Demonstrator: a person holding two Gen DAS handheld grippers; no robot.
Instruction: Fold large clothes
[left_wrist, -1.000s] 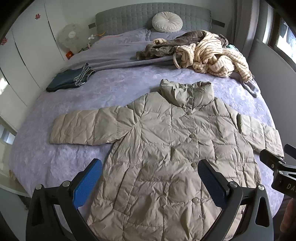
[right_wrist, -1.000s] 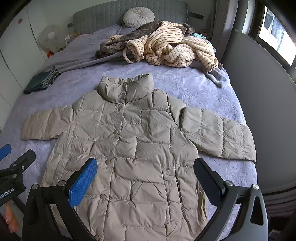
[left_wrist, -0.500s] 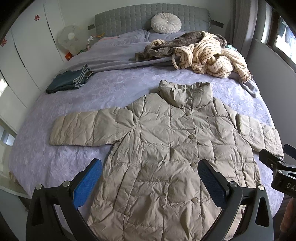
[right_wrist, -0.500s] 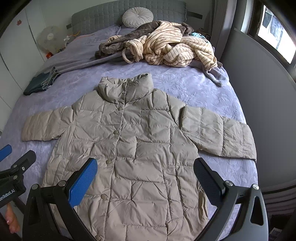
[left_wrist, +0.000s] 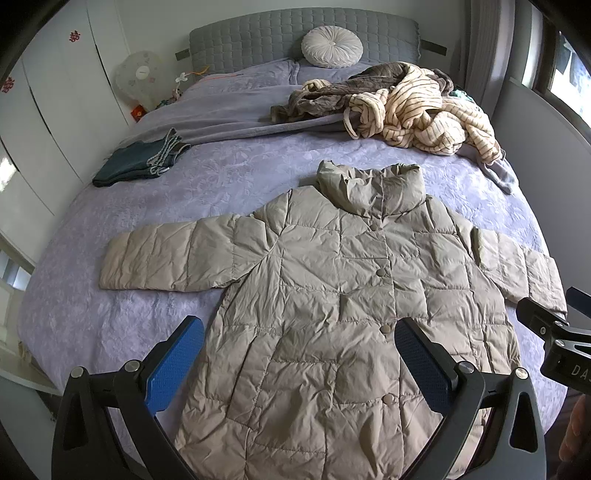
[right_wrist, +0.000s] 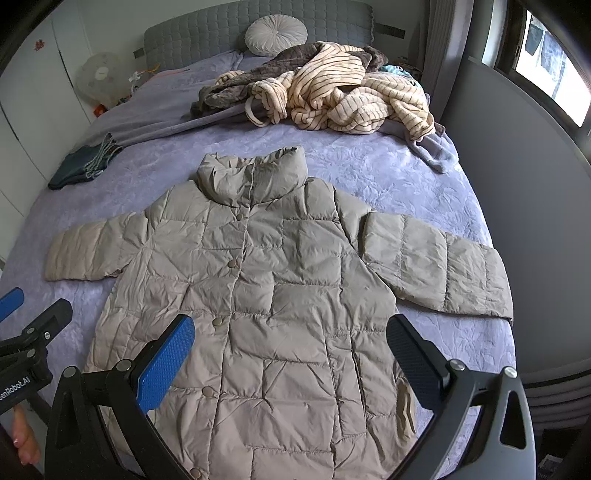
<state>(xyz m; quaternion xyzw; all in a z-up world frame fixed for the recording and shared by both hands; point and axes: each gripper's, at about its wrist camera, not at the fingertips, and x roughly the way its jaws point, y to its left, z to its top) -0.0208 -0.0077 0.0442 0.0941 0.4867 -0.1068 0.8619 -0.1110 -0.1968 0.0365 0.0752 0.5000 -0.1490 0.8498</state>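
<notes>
- The quilted beige coat (left_wrist: 343, 302) lies flat, front up and buttoned, spread over the near half of the bed (left_wrist: 221, 177).
- Its long axis runs from hem at 6 o'clock to collar (left_wrist: 369, 188) at 12 o'clock, pointing at the headboard (left_wrist: 295, 40); both sleeves stretch sideways toward 9 and 3 o'clock.
- In the right wrist view the coat (right_wrist: 266, 295) shows its right-hand sleeve (right_wrist: 439, 262) ending near the bed's edge by the wall.
- The left tongs (left_wrist: 299, 354) hang released, wide apart, above the lower coat, touching nothing.
- The right tongs (right_wrist: 291, 350) are likewise released over the hem area, with nothing between them.
- Beyond the collar, at 1 o'clock, a heap of striped cream and brown clothes (left_wrist: 406, 103) sits well apart from the coat.
- At 10 o'clock, folded dark jeans (left_wrist: 140, 162) rest near the bed's left edge.
- A round pillow (left_wrist: 331, 47) leans on the headboard at 12 o'clock; a white fan (left_wrist: 136, 77) stands by the wardrobe.
</notes>
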